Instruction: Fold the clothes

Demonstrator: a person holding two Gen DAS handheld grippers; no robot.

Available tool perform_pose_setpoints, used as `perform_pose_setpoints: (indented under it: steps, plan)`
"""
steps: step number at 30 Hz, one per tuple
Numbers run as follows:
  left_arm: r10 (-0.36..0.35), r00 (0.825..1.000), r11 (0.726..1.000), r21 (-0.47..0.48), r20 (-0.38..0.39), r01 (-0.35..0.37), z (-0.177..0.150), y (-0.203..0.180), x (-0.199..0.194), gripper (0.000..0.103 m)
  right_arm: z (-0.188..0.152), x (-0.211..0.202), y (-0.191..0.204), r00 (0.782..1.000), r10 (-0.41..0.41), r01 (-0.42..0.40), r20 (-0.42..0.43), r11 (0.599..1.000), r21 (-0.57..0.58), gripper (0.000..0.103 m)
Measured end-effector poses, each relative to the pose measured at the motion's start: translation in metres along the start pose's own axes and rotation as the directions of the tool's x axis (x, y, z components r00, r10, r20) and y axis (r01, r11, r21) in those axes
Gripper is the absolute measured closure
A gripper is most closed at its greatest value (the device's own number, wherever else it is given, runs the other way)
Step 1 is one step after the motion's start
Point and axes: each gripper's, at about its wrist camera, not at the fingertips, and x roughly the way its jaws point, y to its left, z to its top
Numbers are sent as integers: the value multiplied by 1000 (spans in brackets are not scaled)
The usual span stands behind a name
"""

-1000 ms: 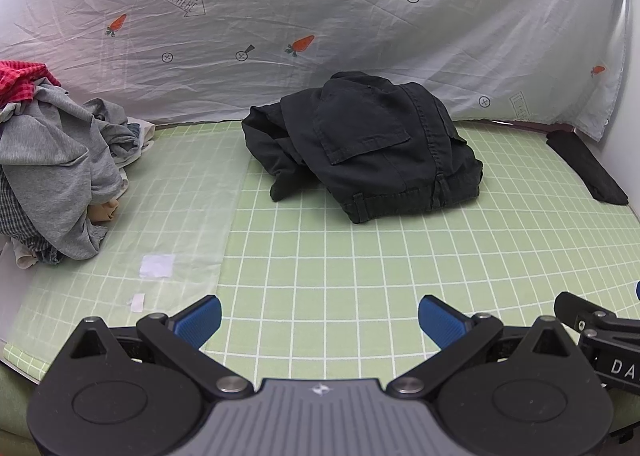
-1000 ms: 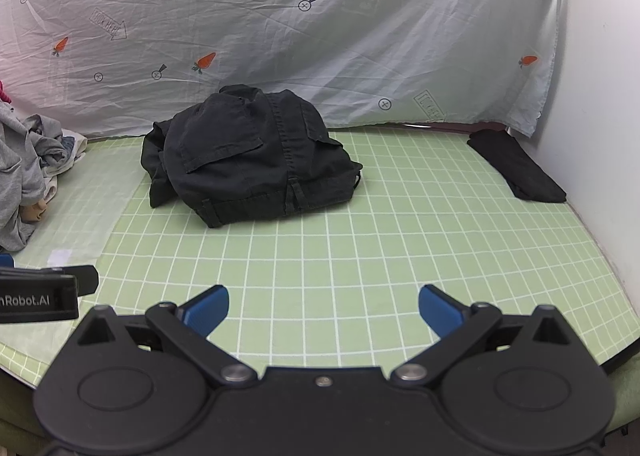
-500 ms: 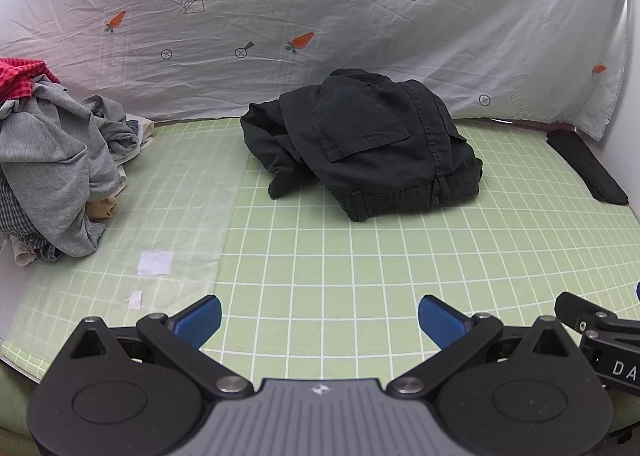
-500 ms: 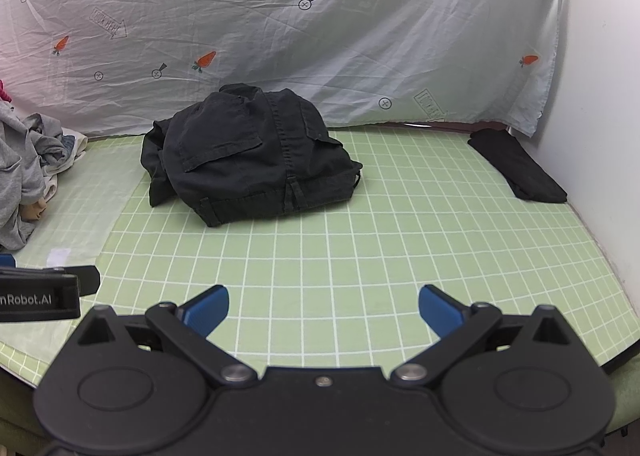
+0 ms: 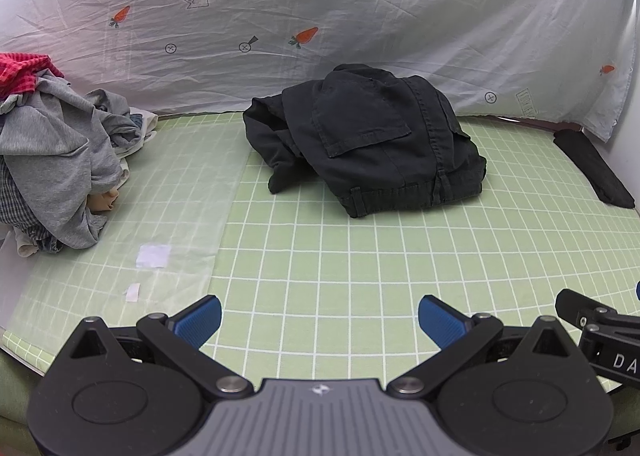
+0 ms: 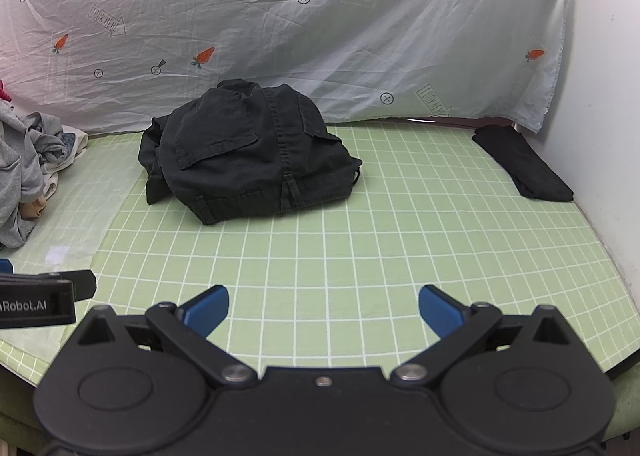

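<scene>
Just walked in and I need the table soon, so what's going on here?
Someone is set up to fold clothes with two handheld grippers. The left gripper and right gripper both hover over the near edge of the green grid mat, jaws wide open and holding nothing. The black pants lie bunched mid-mat, untouched. A pile of unfolded clothes sits at the left, and a small folded black item at the far right.

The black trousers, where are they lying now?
In both views the black trousers lie crumpled mid-mat near the back curtain, between the clothes pile on the left and a folded black item on the right.
</scene>
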Motion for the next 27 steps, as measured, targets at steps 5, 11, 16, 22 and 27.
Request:
perform_pose_setpoints:
  steps: [5, 11, 16, 22, 27]
  plan:
    - [26, 1000, 999, -43, 0, -26, 4, -7, 5, 0, 7, 12, -18, 1000, 23, -23, 0, 1000, -1, 0]
    - [51, 998, 993, -103, -47, -56, 3, -4, 22, 0, 17, 37, -36, 999, 26, -25, -29, 999, 28, 0]
    - [92, 994, 985, -144, -55, -99, 22, 14, 41, 0, 31, 64, -33, 999, 13, -10, -39, 998, 64, 1]
    - [108, 991, 979, -162, -81, -120, 54, 45, 84, 0, 56, 109, -19, 999, -12, 18, -50, 992, 122, 2]
    - [112, 989, 984, -130, -102, -125, 81, 66, 132, 0, 75, 164, 1, 995, -16, 33, -95, 984, 177, 12]
